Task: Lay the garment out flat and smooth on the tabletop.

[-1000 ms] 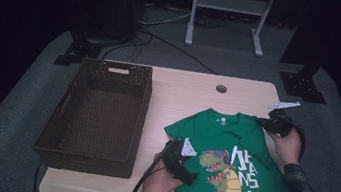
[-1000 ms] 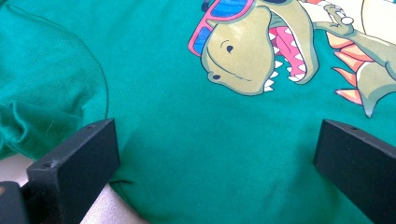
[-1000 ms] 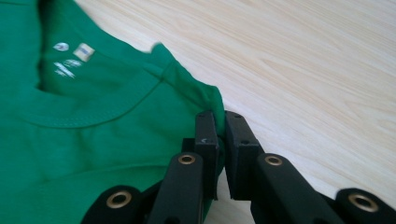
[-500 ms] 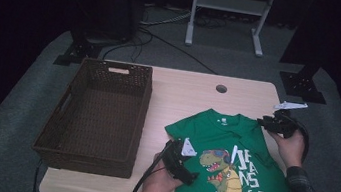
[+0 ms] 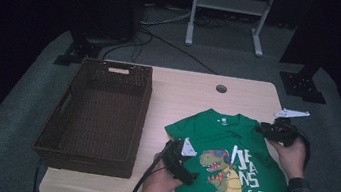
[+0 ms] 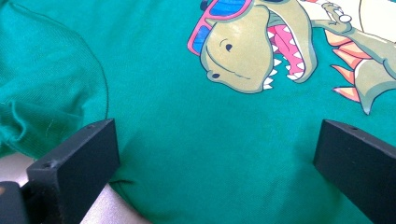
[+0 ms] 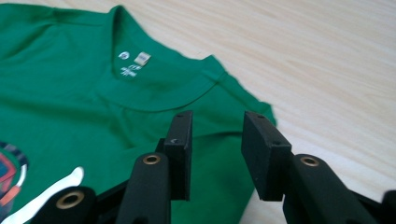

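Observation:
A green T-shirt (image 5: 231, 150) with a dinosaur print lies flat on the right half of the wooden table (image 5: 199, 95). My left gripper (image 5: 190, 177) rests at the shirt's left side. Its jaws (image 6: 215, 154) stand wide open over the cloth (image 6: 187, 116) just below the dinosaur's head, one near the hem fold. My right gripper (image 5: 260, 130) is at the shirt's right shoulder. Its jaws (image 7: 215, 135) have just been opening and stand a little apart above the shoulder cloth (image 7: 70, 93), beside the collar, with nothing pinched between them.
A dark brown wicker basket (image 5: 142, 112) with nothing in it stands on the left half of the table. A round cable hole (image 5: 221, 88) sits near the table's far edge. Bare wood lies between basket and shirt, and beyond the collar.
My right gripper's jaws have parted and the hand has drawn slightly right, off the shirt's shoulder. The left gripper and the shirt have stayed put.

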Demonstrator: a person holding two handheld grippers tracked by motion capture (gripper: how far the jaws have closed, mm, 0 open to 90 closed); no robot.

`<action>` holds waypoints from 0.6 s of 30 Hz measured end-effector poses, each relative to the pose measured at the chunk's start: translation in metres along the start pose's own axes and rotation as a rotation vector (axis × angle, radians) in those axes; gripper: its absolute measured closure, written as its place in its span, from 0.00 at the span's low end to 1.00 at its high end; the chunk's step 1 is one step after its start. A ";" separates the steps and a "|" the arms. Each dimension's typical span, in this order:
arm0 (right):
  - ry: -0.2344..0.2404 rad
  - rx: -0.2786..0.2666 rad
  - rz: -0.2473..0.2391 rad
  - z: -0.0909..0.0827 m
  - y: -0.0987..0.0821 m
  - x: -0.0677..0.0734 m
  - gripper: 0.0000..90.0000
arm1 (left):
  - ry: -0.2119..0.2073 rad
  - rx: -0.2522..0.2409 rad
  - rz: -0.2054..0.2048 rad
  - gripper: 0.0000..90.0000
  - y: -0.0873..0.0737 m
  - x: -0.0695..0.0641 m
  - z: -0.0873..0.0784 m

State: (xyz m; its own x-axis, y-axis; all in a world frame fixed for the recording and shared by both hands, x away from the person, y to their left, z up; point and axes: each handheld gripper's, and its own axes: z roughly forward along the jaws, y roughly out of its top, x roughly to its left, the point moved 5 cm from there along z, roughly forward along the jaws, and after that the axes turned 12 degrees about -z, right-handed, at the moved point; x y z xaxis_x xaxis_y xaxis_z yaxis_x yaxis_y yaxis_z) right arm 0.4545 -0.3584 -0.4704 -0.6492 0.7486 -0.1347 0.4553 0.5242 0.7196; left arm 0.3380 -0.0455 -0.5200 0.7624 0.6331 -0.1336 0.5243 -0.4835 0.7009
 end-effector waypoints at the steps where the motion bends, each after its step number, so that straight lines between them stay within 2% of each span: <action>1: 0.007 -0.002 0.000 0.000 -0.001 0.003 0.72 | -0.001 -0.001 -0.003 0.00 0.000 0.000 0.000; 7: 0.042 -0.017 -0.018 0.003 -0.004 0.021 0.72 | 0.000 0.002 0.000 0.00 0.000 0.000 0.000; 14: 0.075 -0.008 -0.049 0.012 -0.007 0.041 0.72 | 0.000 0.002 -0.001 0.00 0.000 0.000 0.000; 18: 0.092 -0.003 -0.046 0.018 -0.008 0.048 0.72 | 0.000 0.002 -0.001 0.00 0.000 0.000 0.000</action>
State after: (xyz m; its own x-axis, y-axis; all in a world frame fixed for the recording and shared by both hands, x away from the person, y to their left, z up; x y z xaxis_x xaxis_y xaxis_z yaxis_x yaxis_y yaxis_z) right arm 0.4311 -0.3195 -0.4949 -0.7229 0.6830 -0.1047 0.4216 0.5560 0.7163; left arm 0.3379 -0.0454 -0.5200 0.7621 0.6334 -0.1342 0.5254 -0.4840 0.6998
